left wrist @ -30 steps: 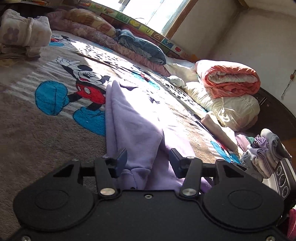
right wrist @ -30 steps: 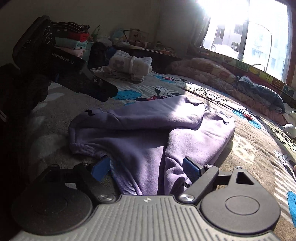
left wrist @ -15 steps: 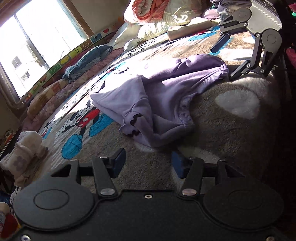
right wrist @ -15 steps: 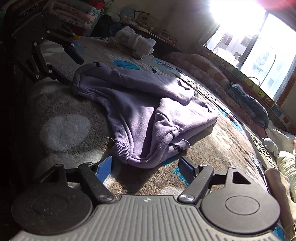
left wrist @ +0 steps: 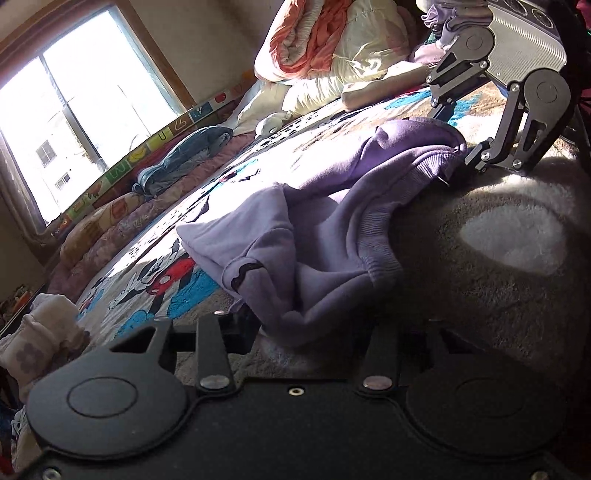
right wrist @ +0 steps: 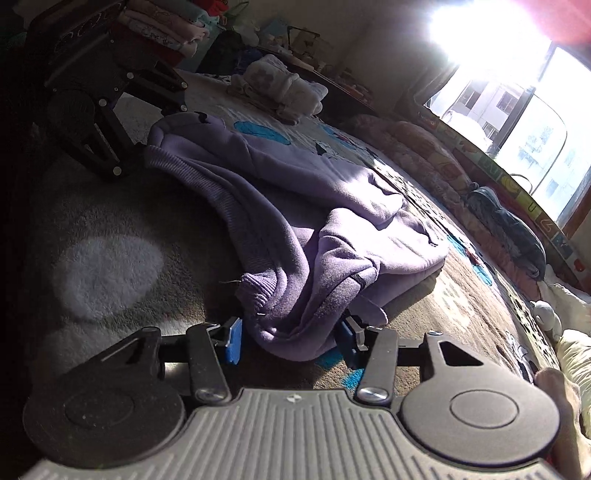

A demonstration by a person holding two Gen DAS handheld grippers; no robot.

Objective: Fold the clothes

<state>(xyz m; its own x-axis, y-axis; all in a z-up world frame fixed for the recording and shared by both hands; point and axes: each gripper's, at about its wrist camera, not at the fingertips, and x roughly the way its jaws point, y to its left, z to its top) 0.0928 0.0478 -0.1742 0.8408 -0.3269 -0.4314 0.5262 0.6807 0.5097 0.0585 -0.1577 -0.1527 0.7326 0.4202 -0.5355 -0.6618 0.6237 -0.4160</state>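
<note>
A purple sweatshirt lies crumpled on the cartoon-print bed cover. In the left wrist view my left gripper is open and low on the bed, with one corner of the ribbed hem lying between its black fingers. In the right wrist view my right gripper is open, its blue pads on either side of the sweatshirt's other hem corner. Each view shows the opposite tool at the far hem end: right gripper, left gripper.
Rolled orange and cream quilts lie at the bed's far end. A blue garment rests along the window side. A folded white bundle sits on the bed. Stacked folded clothes stand behind the left tool.
Both grippers have dropped low and come up to opposite corners of the sweatshirt's hem. The right fingers stand a little closer together than half a second ago.
</note>
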